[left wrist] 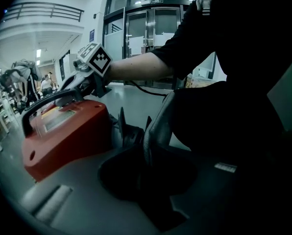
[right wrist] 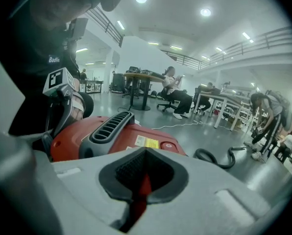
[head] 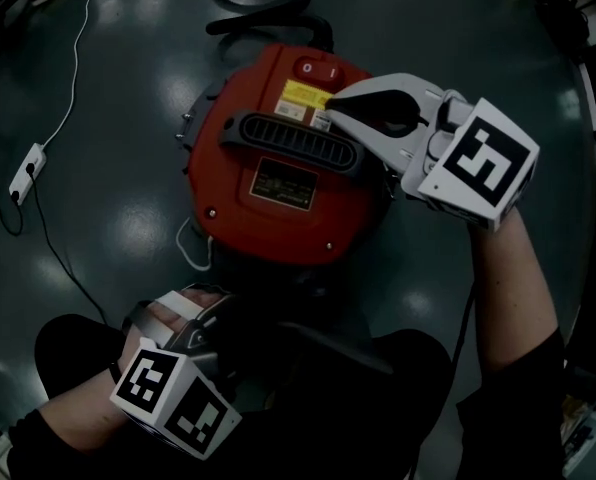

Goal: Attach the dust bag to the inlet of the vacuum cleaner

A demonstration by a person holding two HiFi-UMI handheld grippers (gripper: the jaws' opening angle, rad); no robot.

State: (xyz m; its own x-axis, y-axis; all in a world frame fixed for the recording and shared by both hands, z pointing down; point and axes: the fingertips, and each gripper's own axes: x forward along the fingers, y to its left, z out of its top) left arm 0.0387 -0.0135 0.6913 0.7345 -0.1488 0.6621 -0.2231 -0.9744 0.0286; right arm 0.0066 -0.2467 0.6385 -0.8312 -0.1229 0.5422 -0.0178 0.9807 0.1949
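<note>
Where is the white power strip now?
Head view: the power strip lies on the floor at far left, apart from the red vacuum cleaner.

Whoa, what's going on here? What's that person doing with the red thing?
A person holds a gripper in each hand over a red round vacuum cleaner with a black handle, which stands on the dark floor. The right gripper has its jaws shut and empty, with the tips over the lid by the yellow label. The left gripper is low, near the person's body, with a grey curved strip between its jaws. It is too dark to tell what the strip is or whether it is pinched.
</note>
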